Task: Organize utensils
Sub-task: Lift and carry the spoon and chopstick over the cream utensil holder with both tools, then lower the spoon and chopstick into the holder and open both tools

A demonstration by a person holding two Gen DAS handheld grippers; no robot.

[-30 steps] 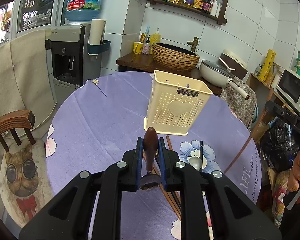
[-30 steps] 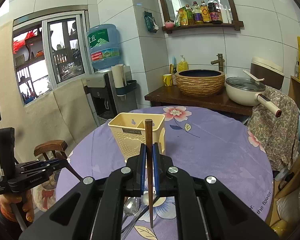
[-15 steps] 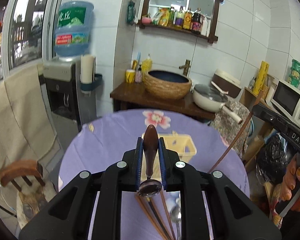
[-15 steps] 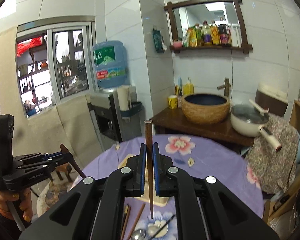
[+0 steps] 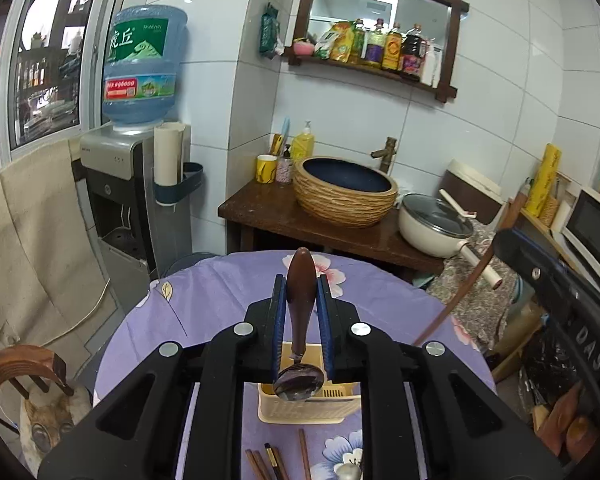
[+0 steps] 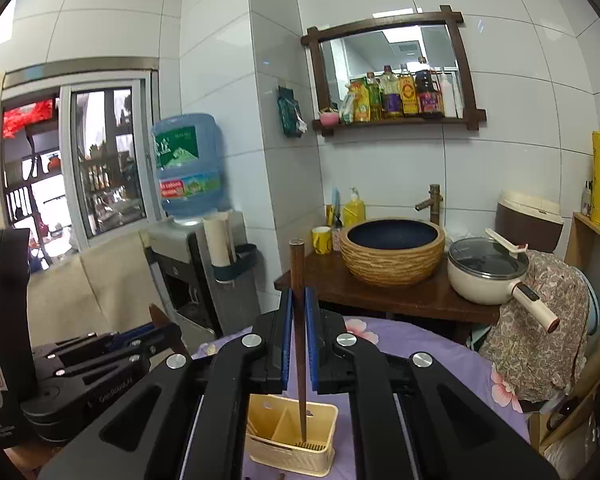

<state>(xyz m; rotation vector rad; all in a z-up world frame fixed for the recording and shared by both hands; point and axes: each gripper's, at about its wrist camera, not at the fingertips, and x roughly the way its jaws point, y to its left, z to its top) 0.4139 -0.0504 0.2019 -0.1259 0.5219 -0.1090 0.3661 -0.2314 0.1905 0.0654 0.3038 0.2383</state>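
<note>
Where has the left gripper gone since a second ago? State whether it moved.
Yes. The left gripper rose: the cream utensil holder now sits low beneath its fingers.

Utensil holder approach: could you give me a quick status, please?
Left gripper shut on spoon. Right gripper shut on chopstick. Both above utensil holder. Nothing blocking.

The left gripper hides most of the cream holder, the loose chopsticks at six o'clock run off the bottom edge of the left wrist view, and whether the held chopstick's tip touches the holder's floor cannot be told.
</note>
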